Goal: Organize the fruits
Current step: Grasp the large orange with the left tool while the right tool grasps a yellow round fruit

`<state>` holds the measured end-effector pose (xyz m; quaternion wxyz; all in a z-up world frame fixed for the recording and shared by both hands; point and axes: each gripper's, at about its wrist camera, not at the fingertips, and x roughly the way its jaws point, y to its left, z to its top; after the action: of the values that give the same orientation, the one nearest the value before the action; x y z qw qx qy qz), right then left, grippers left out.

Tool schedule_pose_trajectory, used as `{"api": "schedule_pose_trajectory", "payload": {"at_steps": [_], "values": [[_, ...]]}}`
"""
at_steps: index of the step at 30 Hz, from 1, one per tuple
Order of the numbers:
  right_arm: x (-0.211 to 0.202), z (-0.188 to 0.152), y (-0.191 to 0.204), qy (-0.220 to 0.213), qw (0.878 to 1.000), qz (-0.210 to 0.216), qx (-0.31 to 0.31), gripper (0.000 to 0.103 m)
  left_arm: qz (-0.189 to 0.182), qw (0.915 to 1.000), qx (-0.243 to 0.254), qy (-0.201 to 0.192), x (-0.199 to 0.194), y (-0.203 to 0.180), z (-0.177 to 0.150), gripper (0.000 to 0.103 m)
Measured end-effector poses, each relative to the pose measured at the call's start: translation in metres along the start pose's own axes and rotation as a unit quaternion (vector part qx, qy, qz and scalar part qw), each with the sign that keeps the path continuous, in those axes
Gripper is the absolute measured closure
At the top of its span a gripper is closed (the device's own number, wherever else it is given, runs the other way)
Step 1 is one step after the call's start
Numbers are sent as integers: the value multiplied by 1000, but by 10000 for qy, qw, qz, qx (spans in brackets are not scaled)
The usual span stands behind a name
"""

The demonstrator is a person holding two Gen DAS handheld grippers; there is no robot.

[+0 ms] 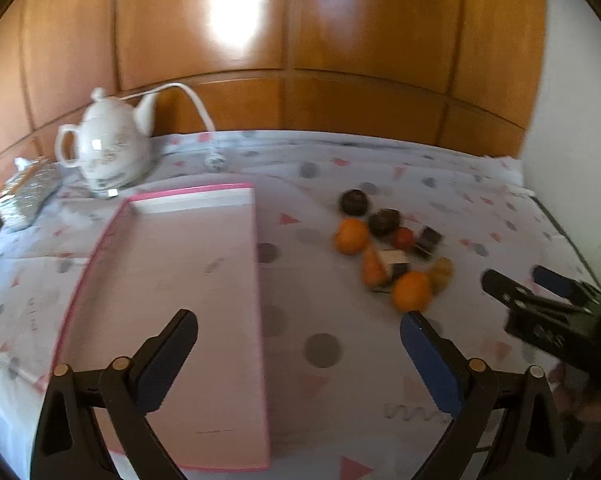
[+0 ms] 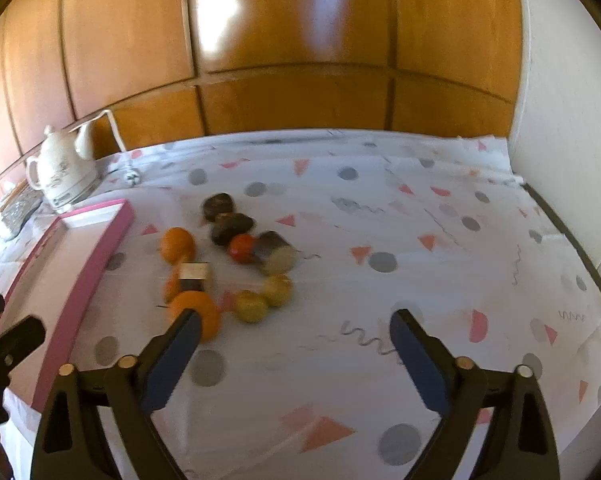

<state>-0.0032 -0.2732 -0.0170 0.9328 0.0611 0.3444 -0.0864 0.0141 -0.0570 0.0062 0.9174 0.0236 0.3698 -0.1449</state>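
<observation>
The fruits (image 2: 228,264) lie in a loose heap on the tablecloth (image 2: 420,264), to the right of the pink tray (image 1: 172,280). In the heap there are two round oranges, one at the far side (image 2: 177,244) and one at the near side (image 2: 196,314), both with a smooth bright skin. Behind them are two dark, almost black round fruits (image 2: 218,206), slightly shiny, and a small red one (image 2: 241,247). Two pale yellow round fruits (image 2: 252,305) lie at the near right of the heap, touching each other. Some small box-shaped pieces (image 2: 194,274) are mixed between the fruits; what they are cannot be told, because the picture is blurred.

The tray is flat and rectangular, with a low pink rim and a pale bottom. The tablecloth is white, with grey dots and pink triangles. A white ceramic teapot (image 1: 108,148) stands behind the tray, in front of a glossy wooden panel wall (image 1: 300,40).

The left gripper (image 1: 298,326) hangs above the right edge of the tray with its jaws wide apart and nothing between them. The right gripper (image 2: 294,326) also has its jaws wide apart; it holds nothing, and its left finger (image 2: 172,360) appears just in front of the near orange.
</observation>
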Motion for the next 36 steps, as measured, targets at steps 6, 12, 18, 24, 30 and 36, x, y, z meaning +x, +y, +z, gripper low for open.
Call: {"api": "schedule_pose_trajectory", "payload": {"at_steps": [6, 12, 18, 24, 30, 36], "values": [[15, -1, -29, 389, 9992, 10, 120, 48, -497, 9979, 369, 199, 13, -29, 7, 32], [25, -8, -46, 666, 9974, 14, 283, 59, -1029, 9916, 272, 736, 50, -51, 9, 42], [31, -9, -53, 710, 9970, 23, 301, 59, -1073, 9892, 121, 986, 85, -70, 13, 42], [40, -14, -58, 865, 9954, 121, 394, 60, -1044, 9890, 122, 1044, 108, -80, 14, 64], [41, -14, -55, 835, 9952, 375, 347, 68, -1126, 9895, -1, 910, 97, -61, 6, 66], [44, -9, -29, 804, 9889, 1229, 228, 68, -921, 9936, 85, 643, 79, -44, -14, 65]]}}
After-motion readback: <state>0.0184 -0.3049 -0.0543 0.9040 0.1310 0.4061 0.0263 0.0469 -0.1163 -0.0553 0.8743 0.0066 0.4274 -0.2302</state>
